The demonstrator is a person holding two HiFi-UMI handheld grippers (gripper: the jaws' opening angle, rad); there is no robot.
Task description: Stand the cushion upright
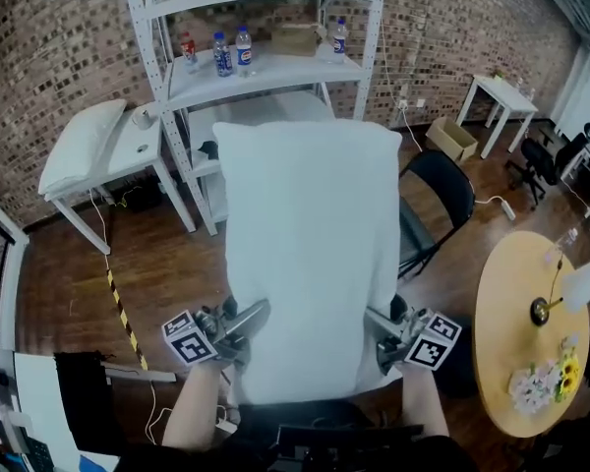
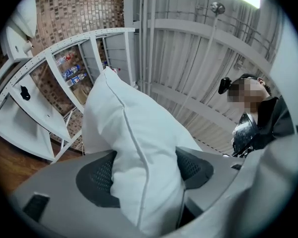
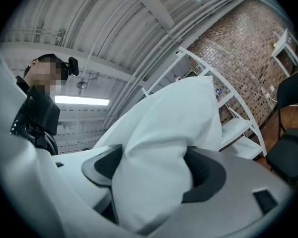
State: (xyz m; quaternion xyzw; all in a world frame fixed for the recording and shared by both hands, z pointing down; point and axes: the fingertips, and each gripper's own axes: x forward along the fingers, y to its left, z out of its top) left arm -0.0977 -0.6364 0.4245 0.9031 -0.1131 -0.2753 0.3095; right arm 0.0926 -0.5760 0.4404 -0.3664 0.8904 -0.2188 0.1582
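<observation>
Head view: the big white cushion point(image 1: 310, 254) is up in the air in front of the person, w/ nothing under it. The left tongs point(image 1: 246, 324) pinch its near left corner & the right tongs point(image 1: 388, 334) pinch its near right corner. The far end sticks out toward the white shelf rack point(image 1: 265, 72), which has bottles point(image 1: 231, 52) on it. Far below are the wood floor point(image 1: 157, 254), a black chair point(image 1: 442, 190) & a round counter point(image 1: 516, 332) on the right. A 2nd white pillow point(image 1: 79, 146) lies on a small counter point(image 1: 138, 150) at the left.

Left gripper view: the tongs are partly open, but only bc the fat cushion corner fills the gap. Both dark pads point(image 2: 97, 177) press into the cloth & squash it. Good grip. The seam runs up betw. them.

Right gripper view: same thing here. The corner is bunched up & squeezed tight betw. the two pads point(image 3: 206, 175), w/ the tongs about half open around it.

How far along: I think the pick-up part is done, since both corners are held & the cushion is lifted. The main job is not done yet. It stands on nothing. Left to do: bring it to a spot, put one edge down, get it to stand up, then let go. Which spot, I can't tell.
</observation>
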